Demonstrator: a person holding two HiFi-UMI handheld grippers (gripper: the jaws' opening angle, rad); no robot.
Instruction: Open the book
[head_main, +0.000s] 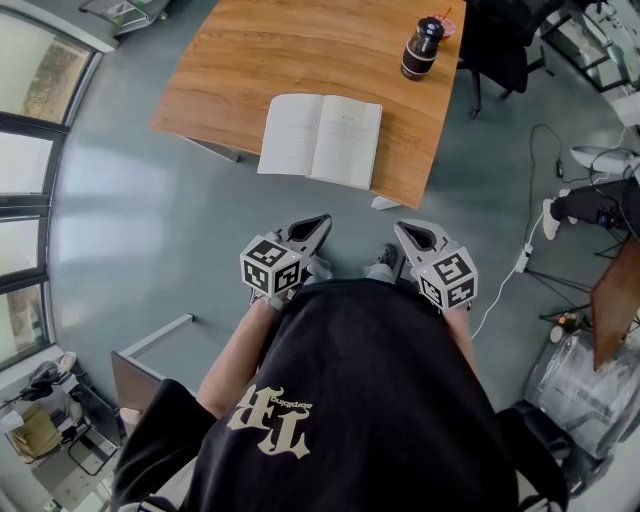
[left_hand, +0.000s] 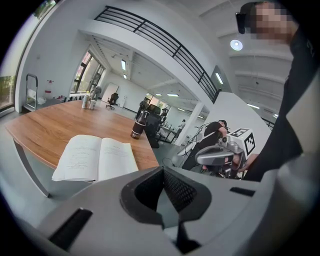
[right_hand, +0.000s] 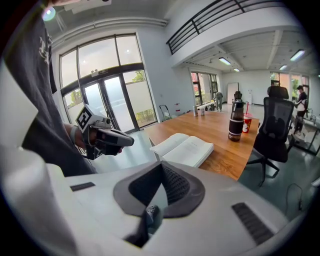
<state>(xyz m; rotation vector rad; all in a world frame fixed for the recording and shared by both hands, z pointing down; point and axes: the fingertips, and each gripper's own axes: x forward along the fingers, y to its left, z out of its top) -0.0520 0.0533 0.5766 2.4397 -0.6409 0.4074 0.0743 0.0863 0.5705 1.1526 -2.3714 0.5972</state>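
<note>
A white book (head_main: 320, 138) lies open, pages up, at the near edge of the wooden table (head_main: 300, 50). It also shows in the left gripper view (left_hand: 95, 157) and the right gripper view (right_hand: 182, 148). My left gripper (head_main: 318, 222) is held close to my body, short of the table, jaws together with nothing between them (left_hand: 161, 172). My right gripper (head_main: 405, 228) hangs beside it at the same distance, also shut and empty (right_hand: 161, 167). Neither touches the book.
A dark bottle (head_main: 422, 47) stands at the table's far right, with a red cup behind it. A black office chair (head_main: 495, 45) sits to the right of the table. Cables and equipment lie on the grey floor at the right (head_main: 590, 210).
</note>
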